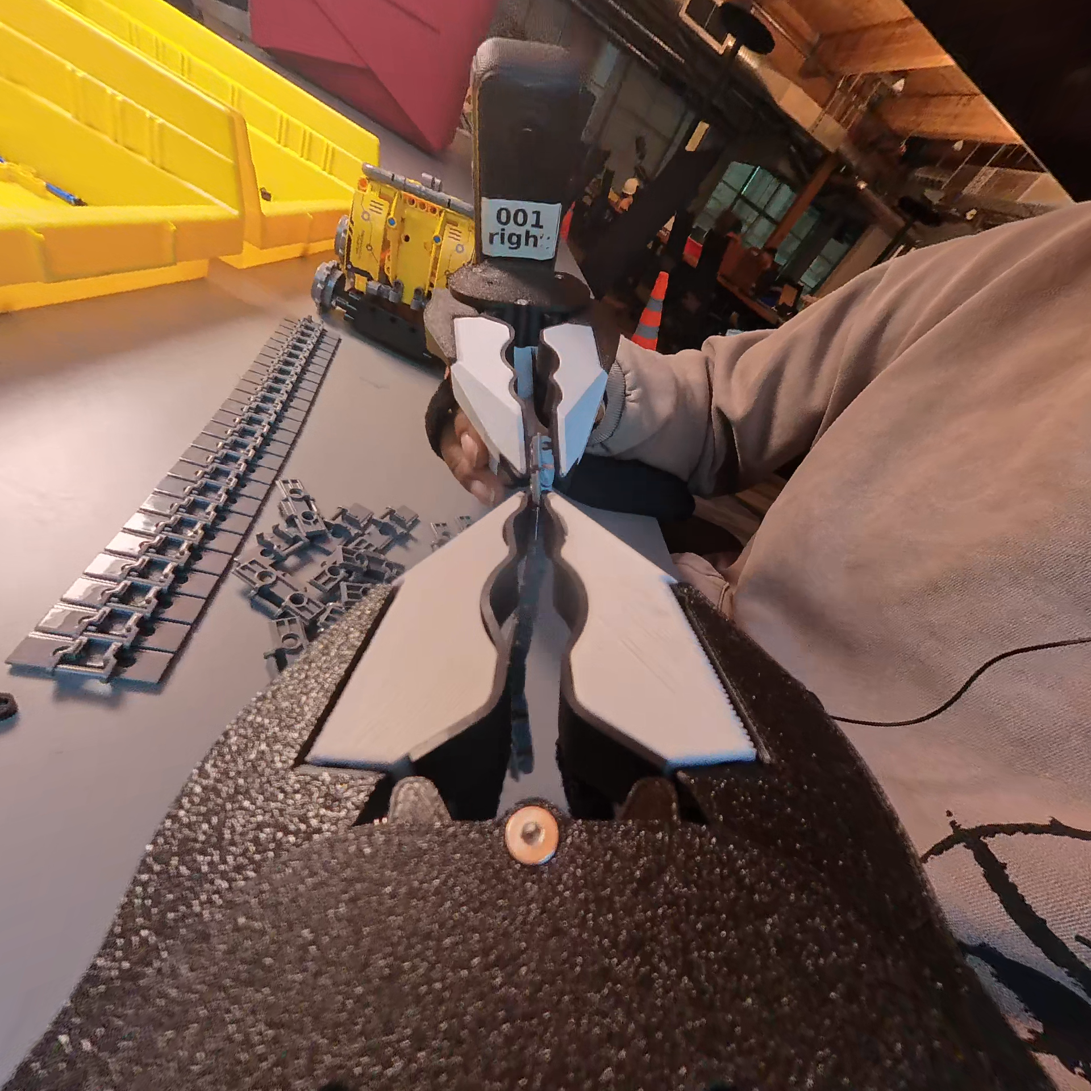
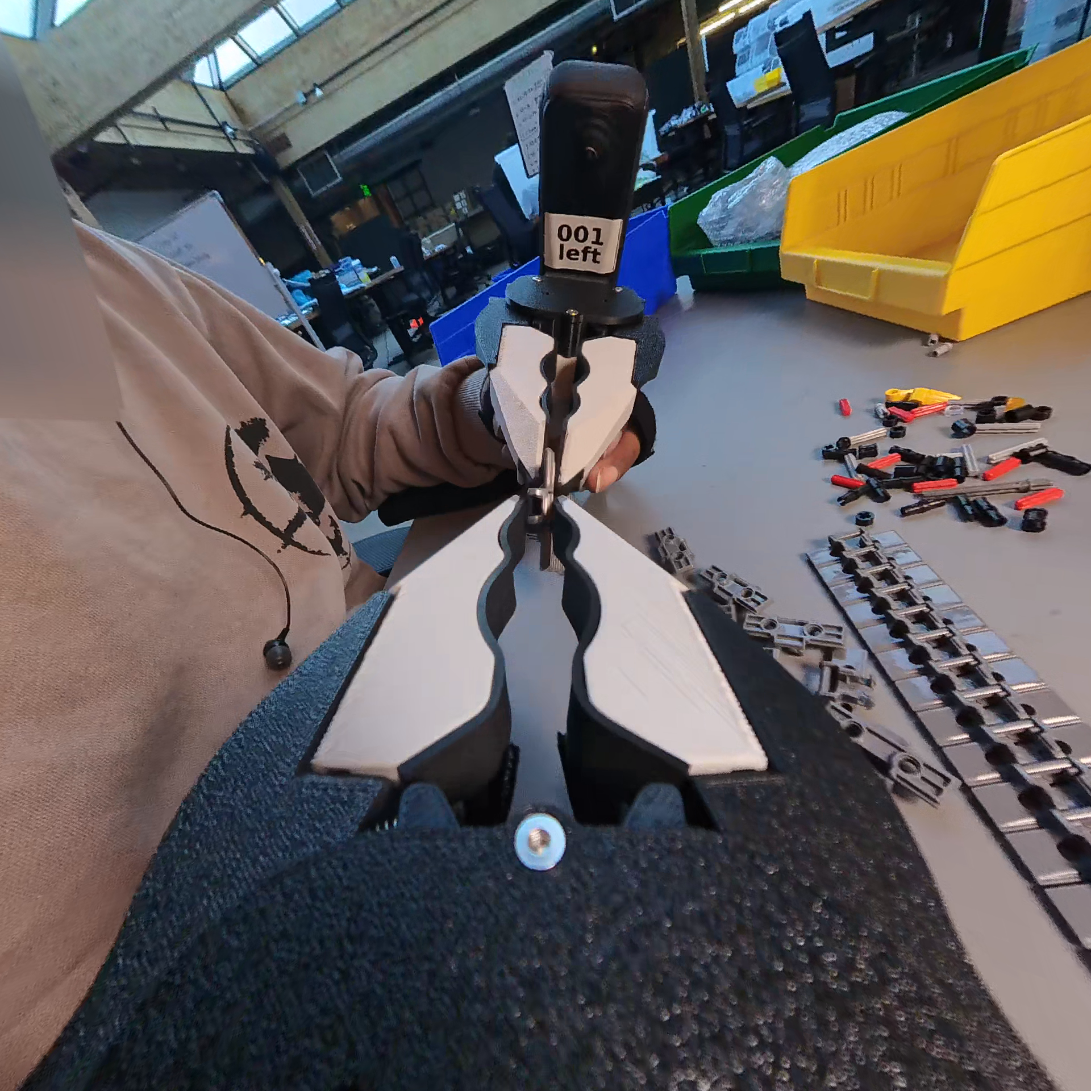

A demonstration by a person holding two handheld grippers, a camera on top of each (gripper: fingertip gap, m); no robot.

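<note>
My left gripper [image 1: 536, 502] and right gripper [image 2: 538, 512] face each other tip to tip above the grey table [image 1: 88, 413]. Each is shut on a small grey track link. The left's link [image 2: 549, 466] and the right's link [image 2: 536, 502] touch where the tips meet. In the left wrist view the right gripper [image 1: 540, 469] stands upright just beyond my fingertips. In the right wrist view the left gripper [image 2: 546, 475] does the same. A hand grips each handle. A long assembled track strip [image 1: 171, 531] and a pile of loose links [image 1: 319, 561] lie to the left.
Yellow bins [image 1: 118, 177] and a yellow model vehicle [image 1: 401, 248] stand behind the strip. In the right wrist view the strip [image 2: 956, 667], loose links [image 2: 785, 631], red and black pins [image 2: 956, 460], a yellow bin [image 2: 944, 224], a green bin [image 2: 738, 260] and a blue bin [image 2: 649, 254] show. My two grippers' fingertips are within a few centimetres of each other. Both grippers' tips are roughly 30 centimeters from the yellow model vehicle [image 1: 401, 248].
</note>
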